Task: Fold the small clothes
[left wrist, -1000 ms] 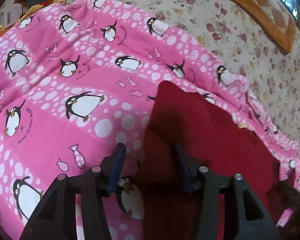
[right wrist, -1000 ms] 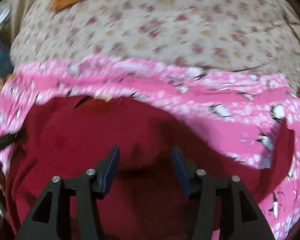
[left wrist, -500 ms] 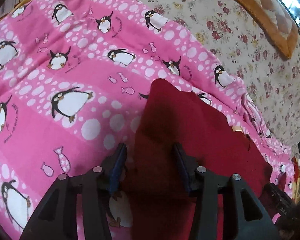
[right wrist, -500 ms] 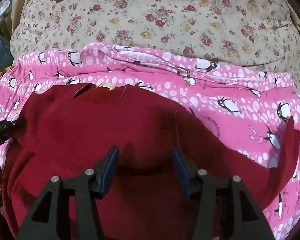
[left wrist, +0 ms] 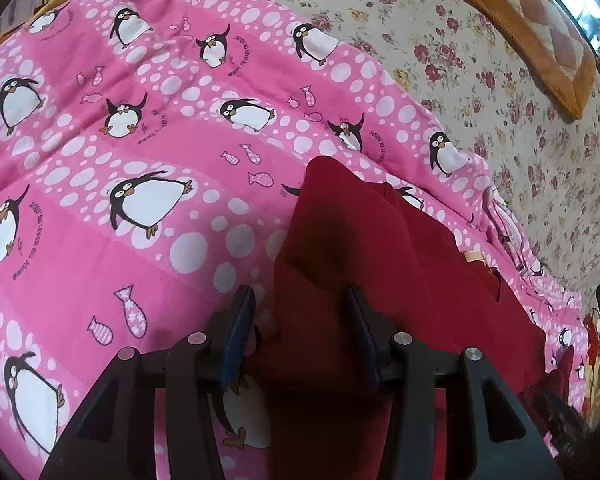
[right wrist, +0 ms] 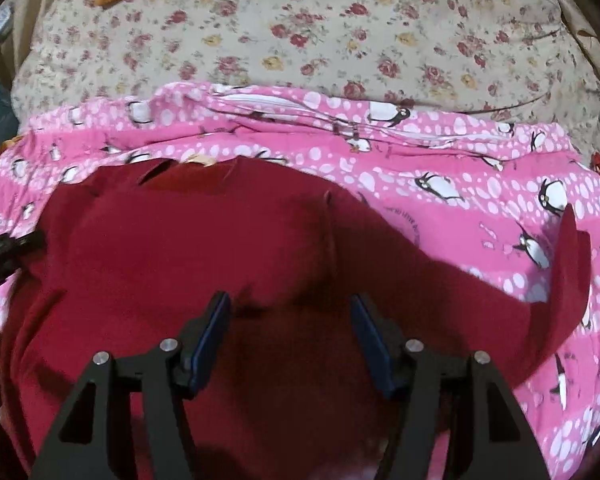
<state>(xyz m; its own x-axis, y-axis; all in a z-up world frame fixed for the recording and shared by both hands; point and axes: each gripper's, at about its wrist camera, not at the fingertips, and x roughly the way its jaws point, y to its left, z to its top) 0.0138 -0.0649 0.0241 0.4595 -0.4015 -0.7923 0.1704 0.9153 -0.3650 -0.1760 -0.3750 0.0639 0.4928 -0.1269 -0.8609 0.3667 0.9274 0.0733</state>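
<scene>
Crimson garment point(right wrist: 228, 248) lies spread on the pink penguin blanket point(left wrist: 100, 208), on the bed. Left claw point(left wrist: 300, 320) and right claw point(right wrist: 290, 320) gape wide, gripping nothing. Risk: pinching the blanket along with the cloth, dragging both.

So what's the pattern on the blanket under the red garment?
Pink blanket with white dots, black-and-white penguins and small fish, clearest in the left wrist view; the red garment lies on it.

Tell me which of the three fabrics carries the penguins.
The pink blanket, printed with penguins, fish and white dots. The dark red garment lying on it is plain; the cream bedcover behind shows roses.
</scene>
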